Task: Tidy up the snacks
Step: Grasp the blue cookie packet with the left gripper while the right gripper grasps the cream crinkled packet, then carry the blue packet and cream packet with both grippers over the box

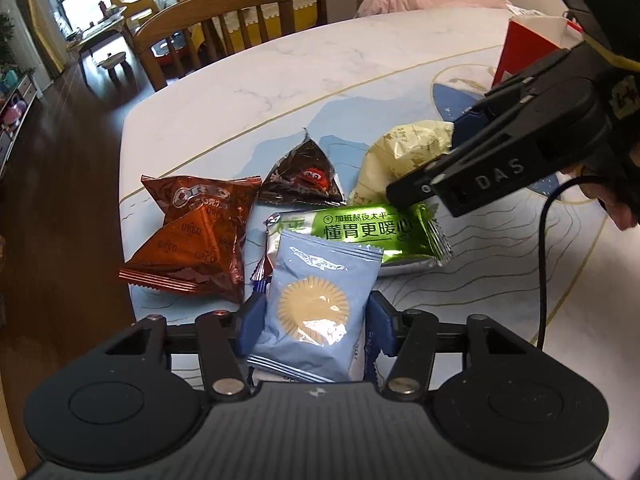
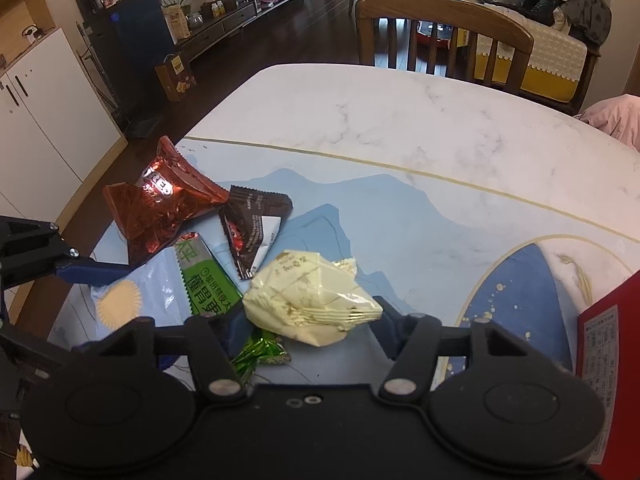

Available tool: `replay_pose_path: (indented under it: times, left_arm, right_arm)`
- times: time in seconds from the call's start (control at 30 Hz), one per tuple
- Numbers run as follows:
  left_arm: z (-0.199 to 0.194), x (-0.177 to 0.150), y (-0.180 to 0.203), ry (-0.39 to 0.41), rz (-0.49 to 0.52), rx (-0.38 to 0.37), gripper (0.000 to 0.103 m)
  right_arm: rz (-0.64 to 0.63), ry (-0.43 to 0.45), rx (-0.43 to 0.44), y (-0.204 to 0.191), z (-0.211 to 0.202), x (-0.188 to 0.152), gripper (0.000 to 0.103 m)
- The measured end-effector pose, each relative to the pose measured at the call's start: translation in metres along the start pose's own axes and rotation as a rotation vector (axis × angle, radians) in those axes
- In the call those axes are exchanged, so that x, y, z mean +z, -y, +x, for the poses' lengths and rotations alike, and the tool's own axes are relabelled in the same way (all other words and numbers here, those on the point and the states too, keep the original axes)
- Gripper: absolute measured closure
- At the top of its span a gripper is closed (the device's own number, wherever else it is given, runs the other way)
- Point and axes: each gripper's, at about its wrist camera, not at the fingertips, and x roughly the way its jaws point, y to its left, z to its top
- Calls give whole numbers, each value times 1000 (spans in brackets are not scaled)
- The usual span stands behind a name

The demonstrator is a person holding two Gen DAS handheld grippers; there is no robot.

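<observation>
Snack packets lie in a heap on the marble table. My left gripper is shut on a light blue packet with a sun print; it also shows in the right wrist view. My right gripper is shut on a cream-yellow packet, seen from the side in the left wrist view. Around them lie a green packet, a dark triangular packet and red-brown Oreo packets.
An open red box stands at the right of the table; its side shows in the right wrist view. A wooden chair stands at the far edge. The table's left edge drops to the dark floor.
</observation>
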Motion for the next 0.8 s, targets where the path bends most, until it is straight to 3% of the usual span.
replay_pose_path:
  times: [0.37,0.8]
  left_arm:
    - [-10,2,2,13,-84,31,54]
    - [-66,11,19,76,-215,40,54]
  right_arm:
    - [-2,66,-7,0,-30,-8,51]
    - [44,155,25,14,-106,-32,53]
